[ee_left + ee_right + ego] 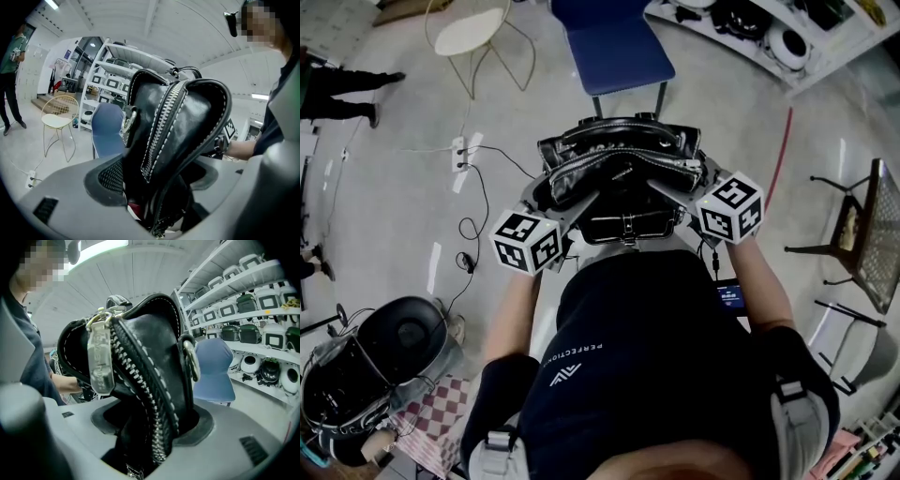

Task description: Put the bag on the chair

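Observation:
A black leather bag [619, 167] with white stitching and a silver zipper hangs in the air in front of the person, held from both sides. My left gripper [561, 202] is shut on its left end and my right gripper [680, 192] on its right end. In the left gripper view the bag [178, 122] fills the space between the jaws of the left gripper [154, 187]. The right gripper view shows the bag [145, 362] pinched the same way in the right gripper [150, 427]. The blue chair [614, 47] stands just beyond the bag, its seat bare [107, 129] [213, 369].
A white wire chair [473, 33] stands left of the blue one. A power strip and cables [459, 155] lie on the floor at left. Shelves of equipment [769, 37] line the far right. A black round machine [384, 356] sits at lower left, and a person [9, 70] stands far left.

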